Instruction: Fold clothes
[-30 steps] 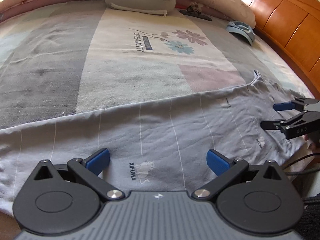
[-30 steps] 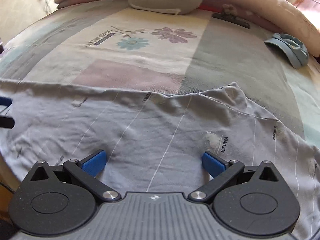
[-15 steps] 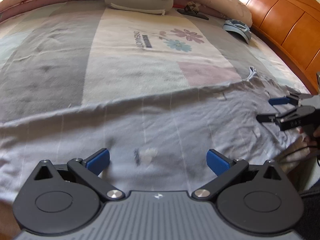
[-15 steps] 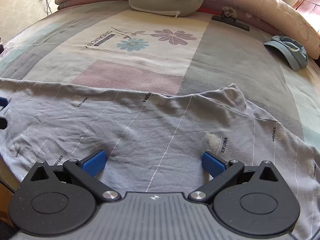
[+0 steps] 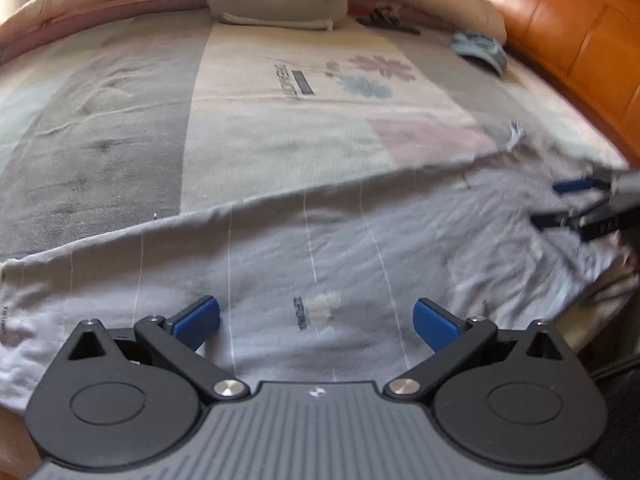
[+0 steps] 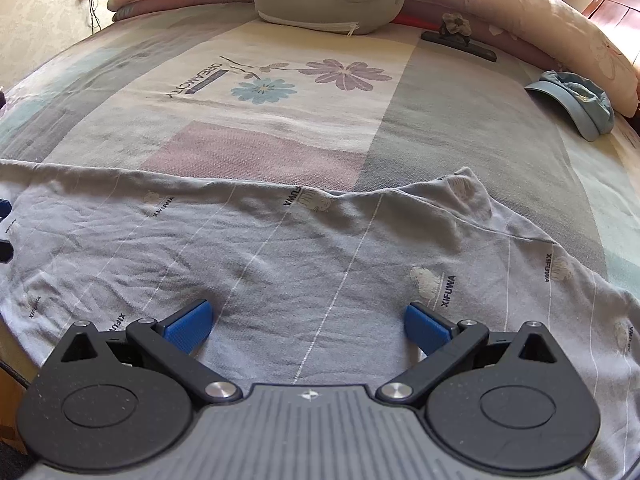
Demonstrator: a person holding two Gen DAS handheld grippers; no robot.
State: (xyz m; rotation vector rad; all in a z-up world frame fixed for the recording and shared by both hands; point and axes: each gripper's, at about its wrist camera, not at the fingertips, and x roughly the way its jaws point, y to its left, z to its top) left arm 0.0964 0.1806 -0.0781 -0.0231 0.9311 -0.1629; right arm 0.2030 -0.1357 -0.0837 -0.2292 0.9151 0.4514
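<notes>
The grey garment point(image 6: 304, 248) lay spread flat along the bed's point(image 6: 400, 132) near edge, and both the left tongs point(image 5: 316, 318) and right tongs point(image 6: 306, 322) hung spread wide just above it, pinching nothing, probably lining up a grab.

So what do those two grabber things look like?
They match. The left gripper and right gripper each have bright blue pads on thin black link arms with silver pivot pins. Behind sit two rounded black housings with circle shapes and triangular cut-outs, joined by a grey ribbed body bearing a small white four-point mark. No sleeves or cables are clearly visible.
</notes>
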